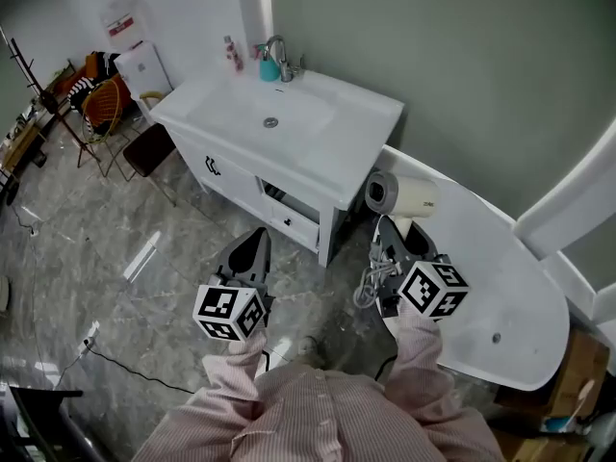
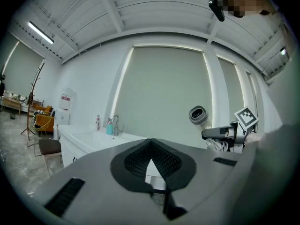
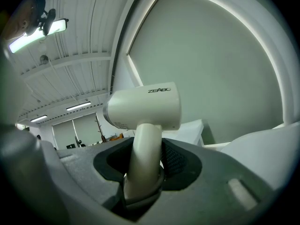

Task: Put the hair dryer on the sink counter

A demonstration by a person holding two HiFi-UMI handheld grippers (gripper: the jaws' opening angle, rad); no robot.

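Note:
My right gripper (image 1: 403,235) is shut on the handle of the cream hair dryer (image 1: 402,196), which stands upright with its barrel pointing left over the near end of the bathtub. In the right gripper view the handle (image 3: 145,149) fills the gap between the jaws, under the barrel (image 3: 145,108). The dryer's grey cord (image 1: 371,277) hangs in loops beside this gripper. The white sink counter (image 1: 361,114) lies up and to the left of the dryer. My left gripper (image 1: 255,245) hovers over the floor in front of the cabinet, shut and empty (image 2: 150,144).
A faucet (image 1: 279,58), a teal bottle (image 1: 268,66) and a pink bottle (image 1: 232,54) stand at the back of the basin. A white bathtub (image 1: 510,287) runs along the right. Chairs (image 1: 106,104) stand at far left, and a cable (image 1: 125,366) crosses the marble floor.

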